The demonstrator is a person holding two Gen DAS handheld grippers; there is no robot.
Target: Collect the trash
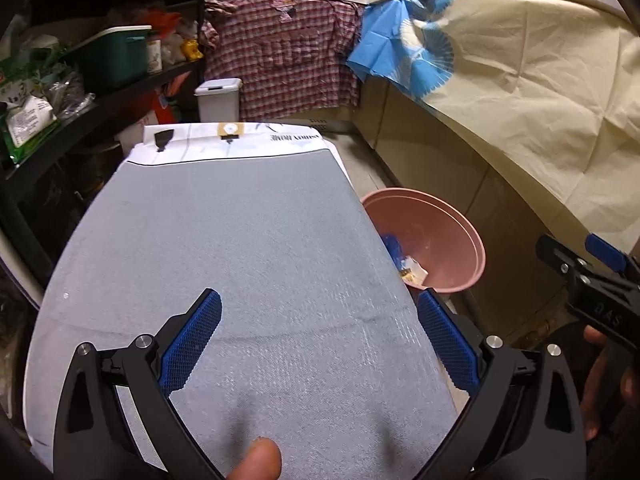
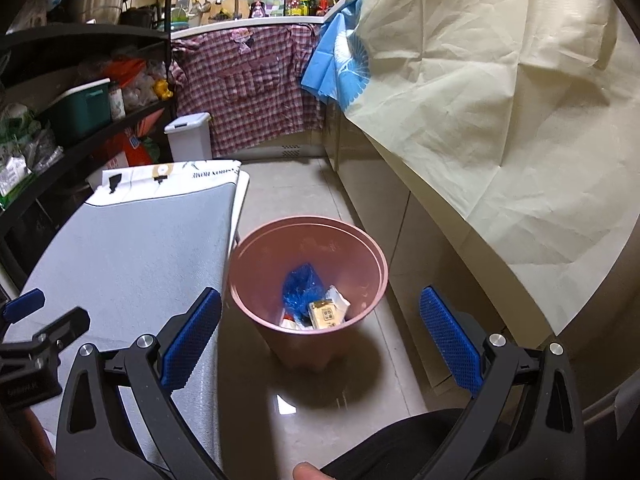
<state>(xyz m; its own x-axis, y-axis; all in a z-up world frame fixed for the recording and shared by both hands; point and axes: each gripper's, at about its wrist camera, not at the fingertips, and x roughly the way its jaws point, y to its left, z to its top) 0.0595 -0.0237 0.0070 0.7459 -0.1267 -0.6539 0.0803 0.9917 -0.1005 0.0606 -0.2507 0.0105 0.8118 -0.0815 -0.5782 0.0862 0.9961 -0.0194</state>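
Note:
A pink bin (image 2: 256, 256) stands on the tiled floor just right of a low table with a grey mat (image 2: 132, 240). Inside it lie a crumpled blue wrapper (image 2: 301, 286), a small tan carton (image 2: 327, 314) and white scraps. My right gripper (image 2: 320, 332) hangs open above the bin with nothing between its blue pads. My left gripper (image 1: 320, 334) is open over the grey mat (image 1: 248, 248), empty too. In the left wrist view the bin (image 1: 440, 232) shows beside the table's right edge, with the right gripper's body (image 1: 592, 280) at far right.
Dark shelves (image 1: 104, 92) loaded with boxes and bags run along the left. A white lidded bin (image 1: 219, 98) stands behind the table. A counter draped with a cream cloth (image 2: 500, 100) and a checked shirt (image 2: 256, 84) bounds the right and back. A person's dark-clad knee (image 2: 400, 440) is below.

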